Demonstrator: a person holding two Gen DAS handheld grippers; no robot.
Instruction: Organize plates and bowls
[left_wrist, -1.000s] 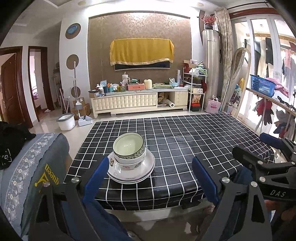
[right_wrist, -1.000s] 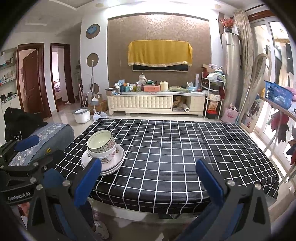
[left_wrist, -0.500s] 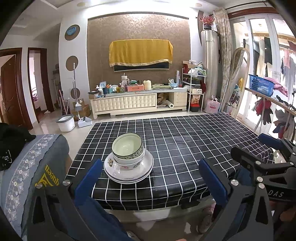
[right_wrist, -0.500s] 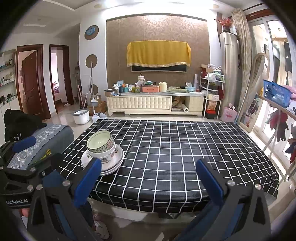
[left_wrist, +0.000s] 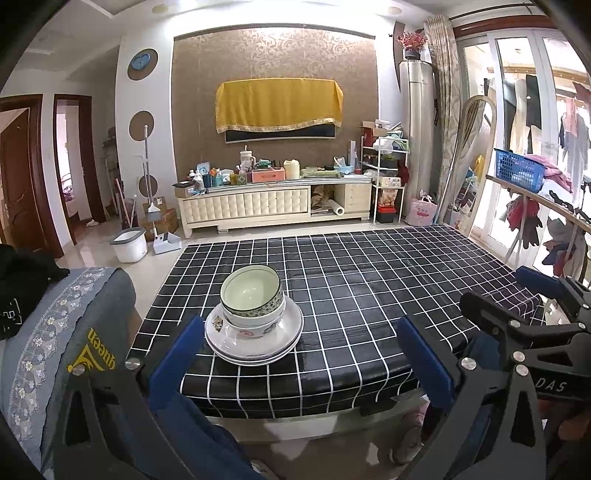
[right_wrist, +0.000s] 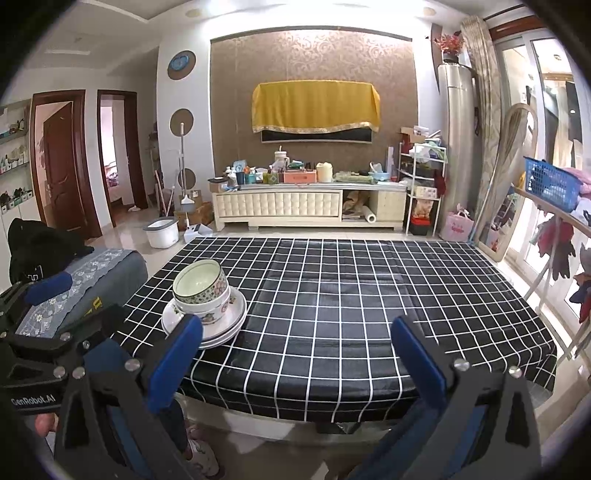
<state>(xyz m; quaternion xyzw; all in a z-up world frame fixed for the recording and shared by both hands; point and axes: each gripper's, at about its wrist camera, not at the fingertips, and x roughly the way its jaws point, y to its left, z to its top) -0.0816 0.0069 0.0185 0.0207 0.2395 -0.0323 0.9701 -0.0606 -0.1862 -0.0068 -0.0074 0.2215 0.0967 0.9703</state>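
Bowls (left_wrist: 252, 295): stiff, glazed, breakable; nested on plates (left_wrist: 254, 334) near tabletop (left_wrist: 369, 295) edge; grasp rims.
Left hand-held gripper (left_wrist: 301, 354): apart, empty.
Right hand-held gripper (right_wrist: 295, 354): apart, empty.

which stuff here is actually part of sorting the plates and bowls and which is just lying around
Part of the job:
- bowls, nested, on top of the plates
- plates, stacked on the checked table
- left tool and right tool, both open and empty

Just lying about:
- mop bucket
- blue basket
- cluttered TV cabinet
- black garment
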